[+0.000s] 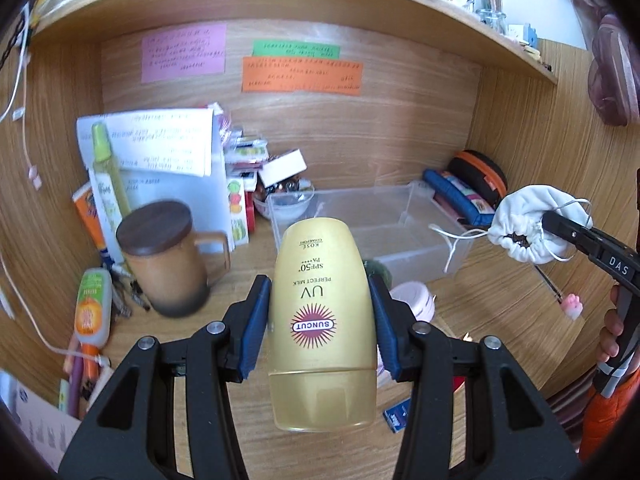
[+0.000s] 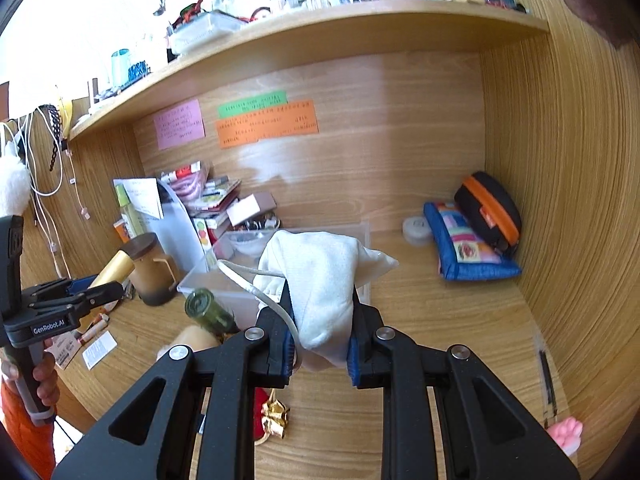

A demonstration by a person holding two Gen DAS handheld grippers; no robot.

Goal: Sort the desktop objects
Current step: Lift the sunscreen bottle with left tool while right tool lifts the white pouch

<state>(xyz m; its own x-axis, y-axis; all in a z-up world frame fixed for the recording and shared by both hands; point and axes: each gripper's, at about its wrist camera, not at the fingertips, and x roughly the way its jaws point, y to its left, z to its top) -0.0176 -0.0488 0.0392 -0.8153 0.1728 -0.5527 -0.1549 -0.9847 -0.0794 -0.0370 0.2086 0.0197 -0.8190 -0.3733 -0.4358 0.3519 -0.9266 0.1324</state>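
Note:
My left gripper (image 1: 319, 316) is shut on a gold sunscreen bottle (image 1: 322, 320), held above the wooden desk in front of a clear plastic bin (image 1: 400, 236). The same bottle shows in the right wrist view (image 2: 112, 268) at far left. My right gripper (image 2: 322, 328) is shut on a white drawstring pouch (image 2: 320, 284) and holds it above the desk, just before the bin (image 2: 224, 284). In the left wrist view the pouch (image 1: 528, 224) hangs at the right, level with the bin.
A brown lidded mug (image 1: 168, 256) stands left of the bin, with papers and small boxes (image 1: 160, 152) behind it. A green bottle (image 2: 210, 310) lies by the bin. A blue patchwork pouch (image 2: 464, 248) and an orange-black case (image 2: 492, 212) lie at the back right. A pink paw pen (image 2: 564, 434) lies near the right.

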